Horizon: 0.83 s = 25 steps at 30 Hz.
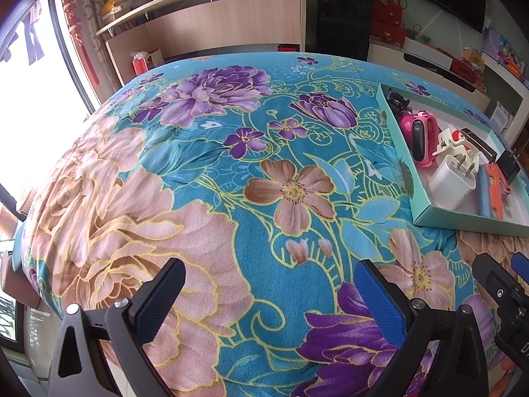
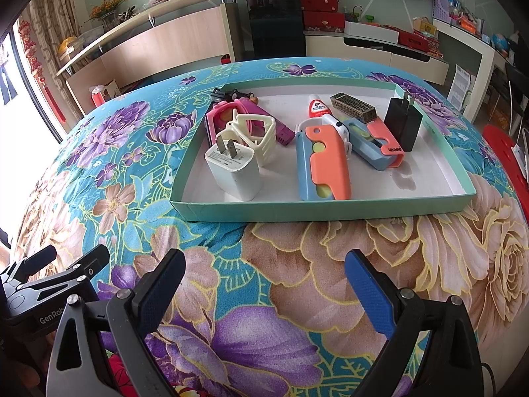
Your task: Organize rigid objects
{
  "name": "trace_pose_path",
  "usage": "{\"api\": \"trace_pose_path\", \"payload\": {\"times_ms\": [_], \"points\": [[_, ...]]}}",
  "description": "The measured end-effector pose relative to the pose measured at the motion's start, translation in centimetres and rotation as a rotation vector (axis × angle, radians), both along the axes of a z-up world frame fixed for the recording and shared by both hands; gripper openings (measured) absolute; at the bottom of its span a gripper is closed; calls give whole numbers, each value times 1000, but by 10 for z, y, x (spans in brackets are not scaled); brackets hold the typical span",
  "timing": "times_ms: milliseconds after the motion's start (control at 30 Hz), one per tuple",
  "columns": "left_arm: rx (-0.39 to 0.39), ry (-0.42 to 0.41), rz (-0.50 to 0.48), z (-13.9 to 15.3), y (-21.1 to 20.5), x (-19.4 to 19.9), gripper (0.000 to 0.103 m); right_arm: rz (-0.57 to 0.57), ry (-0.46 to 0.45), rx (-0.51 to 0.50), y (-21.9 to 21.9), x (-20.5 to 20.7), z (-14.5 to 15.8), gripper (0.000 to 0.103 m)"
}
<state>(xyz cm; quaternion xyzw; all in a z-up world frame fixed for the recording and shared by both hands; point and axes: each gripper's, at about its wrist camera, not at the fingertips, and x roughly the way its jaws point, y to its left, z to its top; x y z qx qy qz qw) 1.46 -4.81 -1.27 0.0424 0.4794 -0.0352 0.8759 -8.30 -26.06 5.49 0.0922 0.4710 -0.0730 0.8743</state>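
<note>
Fuzzy, matt fleece blanket (image 2: 297,264) over the desk, floral print, a soft nap showing all across it. The tray (image 2: 324,210) looks like paperboard: matt teal outer walls, plain white floor with a dull finish. Inside, the white charger (image 2: 234,172) is smooth, glossy plastic with two bright metal prongs; the black charger (image 2: 403,122) is a matt, darker plastic. The orange-and-blue pieces (image 2: 324,165) read as smooth matt plastic. The pink watch (image 1: 420,135) has a rubbery strap and a shiny dark face. On the right gripper (image 2: 264,284) the blue pads (image 2: 370,294) are finely ribbed, set in matt black plastic with small metal screws. Background cabinet (image 2: 172,43) shows pale wood-look laminate.
</note>
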Motion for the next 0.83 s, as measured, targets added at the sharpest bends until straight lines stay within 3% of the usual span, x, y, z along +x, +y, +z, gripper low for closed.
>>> {"api": "trace_pose_path", "payload": {"times_ms": [833], "points": [[13,-9,-19,1,-3,-3,103,-4,1,7,0,-1,-1,97]]}}
